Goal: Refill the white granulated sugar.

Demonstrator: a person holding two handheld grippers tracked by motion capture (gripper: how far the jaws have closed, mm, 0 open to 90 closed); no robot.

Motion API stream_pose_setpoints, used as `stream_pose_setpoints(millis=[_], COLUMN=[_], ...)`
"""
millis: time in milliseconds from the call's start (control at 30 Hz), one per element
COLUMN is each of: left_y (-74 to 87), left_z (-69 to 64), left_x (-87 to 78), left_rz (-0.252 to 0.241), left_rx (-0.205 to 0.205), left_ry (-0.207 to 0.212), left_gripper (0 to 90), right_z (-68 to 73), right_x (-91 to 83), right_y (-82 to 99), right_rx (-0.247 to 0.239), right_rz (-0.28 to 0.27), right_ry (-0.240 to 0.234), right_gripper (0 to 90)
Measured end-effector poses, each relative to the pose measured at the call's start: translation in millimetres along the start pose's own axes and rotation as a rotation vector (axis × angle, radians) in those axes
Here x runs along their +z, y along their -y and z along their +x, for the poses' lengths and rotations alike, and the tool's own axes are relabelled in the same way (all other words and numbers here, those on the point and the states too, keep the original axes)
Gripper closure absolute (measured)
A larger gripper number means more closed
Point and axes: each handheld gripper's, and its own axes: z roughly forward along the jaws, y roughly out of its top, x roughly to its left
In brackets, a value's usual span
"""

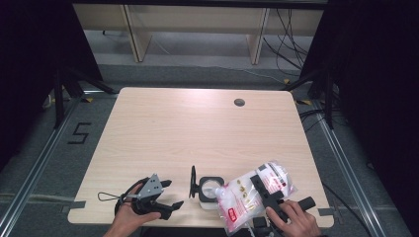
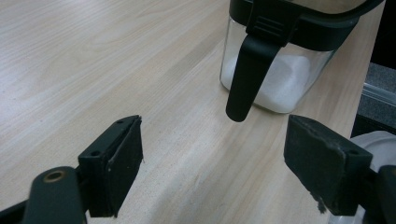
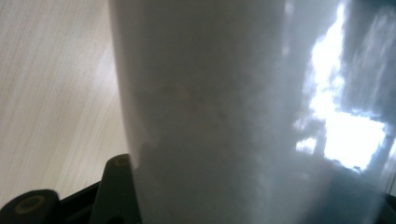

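My right gripper [image 1: 261, 190] clamps the clear plastic refill bag [image 1: 249, 195], tilted at the open glass jar [image 1: 209, 190] on the bench [image 1: 197, 128]. My left gripper's [image 1: 165, 195] fingers stand apart, empty. Pouring looks barely begun.

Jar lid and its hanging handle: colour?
Black, both lid and handle; clearest in the left gripper view.

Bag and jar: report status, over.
Right gripper clamped on the bag, tilted toward the open jar. Left gripper open, empty, beside the jar. Lid flipped back. Nothing in the way.
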Motion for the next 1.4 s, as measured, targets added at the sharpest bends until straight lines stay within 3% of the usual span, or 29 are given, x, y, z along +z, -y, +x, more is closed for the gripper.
stream_pose_setpoints(millis=[67, 100, 133, 233, 300, 500, 533, 633, 800, 867, 1133, 1300, 1333, 1400], left_y=[-0.3, -0.6, -0.8, 0.3, -0.7, -0.7, -0.6, -0.2, 0.0, -0.5, -0.7, -0.4, 0.0, 0.3], left_z=[1.9, 2.3, 2.0, 0.7, 2.6, 1.8, 0.9, 2.0, 0.8, 2.1, 2.3, 1.6, -0.1, 0.1], left_x=[-0.1, -0.3, -0.6, 0.2, -0.4, -0.5, -0.4, 0.2, -0.1, -0.3, -0.3, 0.5, 1.1, 1.2], left_rz=[0.003, 0.003, 0.004, -0.002, 0.004, 0.002, -0.001, -0.003, 0.002, 0.002, 0.006, -0.001, -0.006, 0.003], left_rx=[0.028, 0.03, 0.029, 0.01, 0.034, 0.027, 0.015, 0.03, 0.011, 0.031, 0.036, 0.026, 0.004, -0.001], left_ry=[-0.002, -0.001, -0.004, -0.005, -0.001, -0.002, -0.003, -0.002, -0.006, -0.004, -0.004, -0.001, -0.002, 0.0], left_gripper=[19.3, 19.3, 19.3, 19.3, 19.3, 19.3, 19.3, 19.3, 19.3, 19.3, 19.3, 19.3, 19.3, 19.3], right_z=[-1.6, 0.7, -1.4, -1.0, -1.4, -0.6, -0.7, -4.1, -4.2, -4.4, -4.3, -7.1, -7.3, -6.6], right_x=[0.7, 0.4, 0.3, 0.2, 0.6, -0.7, -1.1, -0.4, -0.9, -0.6, -1.1, -2.0, -2.2, -1.9], right_y=[0.9, 1.4, 1.4, 1.6, 1.4, 1.3, 1.2, 1.9, 2.3, 2.6, 2.6, 3.7, 3.9, 5.2], right_rx=[-0.021, 0.004, -0.021, -0.022, -0.027, -0.009, -0.011, -0.049, -0.044, -0.046, -0.047, -0.054, -0.056, -0.05], right_rz=[-0.011, 0.0, -0.006, 0.0, -0.003, 0.009, 0.011, -0.002, -0.002, -0.003, -0.002, 0.001, -0.002, 0.008], right_ry=[0.009, 0.005, 0.02, 0.001, 0.003, 0.002, 0.0, 0.013, 0.015, 0.016, 0.016, 0.026, 0.035, 0.021], right_gripper=[49.3, 49.4, 49.4, 49.4, 49.4, 49.5, 49.5, 49.5, 49.6, 49.6, 49.6, 49.6, 49.6, 49.7])
